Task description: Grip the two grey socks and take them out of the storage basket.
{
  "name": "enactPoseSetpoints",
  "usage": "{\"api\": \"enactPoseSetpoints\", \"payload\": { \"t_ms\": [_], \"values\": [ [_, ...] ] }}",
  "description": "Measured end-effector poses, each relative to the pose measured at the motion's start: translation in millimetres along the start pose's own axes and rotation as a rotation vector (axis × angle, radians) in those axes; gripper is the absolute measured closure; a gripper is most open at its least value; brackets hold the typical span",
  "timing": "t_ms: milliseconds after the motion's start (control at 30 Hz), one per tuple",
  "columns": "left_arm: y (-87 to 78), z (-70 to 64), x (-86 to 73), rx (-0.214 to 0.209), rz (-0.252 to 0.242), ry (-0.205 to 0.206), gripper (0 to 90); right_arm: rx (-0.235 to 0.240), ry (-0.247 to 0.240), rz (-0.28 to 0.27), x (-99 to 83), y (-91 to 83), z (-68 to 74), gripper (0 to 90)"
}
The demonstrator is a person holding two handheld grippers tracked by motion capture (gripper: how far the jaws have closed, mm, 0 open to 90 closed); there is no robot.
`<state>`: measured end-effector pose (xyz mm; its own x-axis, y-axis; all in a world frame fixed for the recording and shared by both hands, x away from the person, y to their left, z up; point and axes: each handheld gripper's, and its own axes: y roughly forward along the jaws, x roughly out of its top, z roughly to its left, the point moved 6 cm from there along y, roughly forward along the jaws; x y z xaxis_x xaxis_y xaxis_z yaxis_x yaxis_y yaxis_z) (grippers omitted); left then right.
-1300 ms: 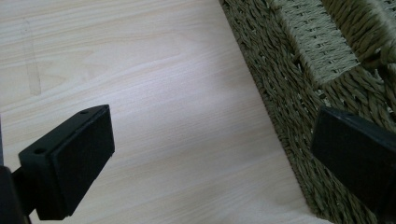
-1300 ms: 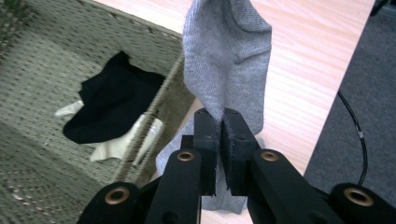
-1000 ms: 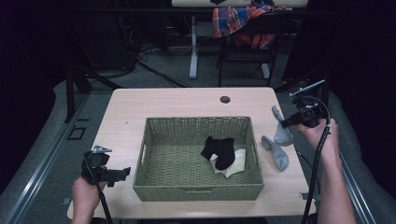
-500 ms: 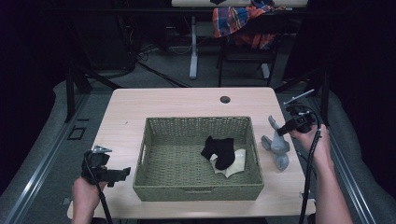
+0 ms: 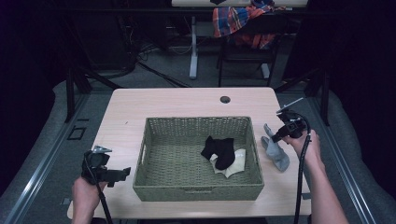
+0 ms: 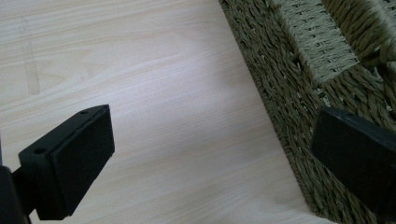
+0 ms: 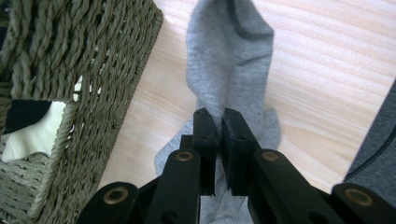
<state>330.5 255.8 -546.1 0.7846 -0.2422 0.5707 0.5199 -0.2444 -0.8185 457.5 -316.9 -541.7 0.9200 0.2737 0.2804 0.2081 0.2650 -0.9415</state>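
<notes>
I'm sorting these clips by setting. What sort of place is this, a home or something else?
Likely a lab or workshop, not a home: a plain wooden table on grey floor, dark surrounds with cables and metal stands behind it, and a wicker basket of socks laid out.

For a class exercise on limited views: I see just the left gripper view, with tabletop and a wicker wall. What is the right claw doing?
Observer: The right claw is shut on a fold of a grey sock, on the table right of the basket.
Operator: Is anything inside the basket?
Observer: Yes, a black sock lies on a cream cloth.
</notes>
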Motion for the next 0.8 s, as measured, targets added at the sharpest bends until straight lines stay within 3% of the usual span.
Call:
{"api": "enactPoseSetpoints", "payload": {
  "t_ms": [233,300,333,600,700,800],
  "values": [
    [0.1,-0.1,0.1,-0.001,-0.001,0.000,0.1,0.006,0.014,0.011,-0.8,11.3,-2.0,81.8],
    [0.0,0.0,0.0,0.001,0.000,-0.001,0.0,0.008,-0.004,0.030,-0.9,11.9,-3.1,80.8],
    [0.0,0.0,0.1,0.001,-0.001,0.000,0.0,0.001,0.015,0.008,-0.3,14.3,-1.9,80.0],
    [0.3,-0.1,0.1,0.000,-0.001,0.002,0.1,0.014,0.020,0.016,0.4,23.1,-1.8,75.8],
    [0.0,-0.3,0.1,0.001,-0.002,0.002,0.0,0.019,0.020,0.011,1.2,23.0,-1.5,68.1],
    [-0.3,0.3,-0.1,0.003,-0.004,-0.002,0.1,0.010,0.019,-0.008,2.1,15.3,-0.8,50.0]
  ]
}}
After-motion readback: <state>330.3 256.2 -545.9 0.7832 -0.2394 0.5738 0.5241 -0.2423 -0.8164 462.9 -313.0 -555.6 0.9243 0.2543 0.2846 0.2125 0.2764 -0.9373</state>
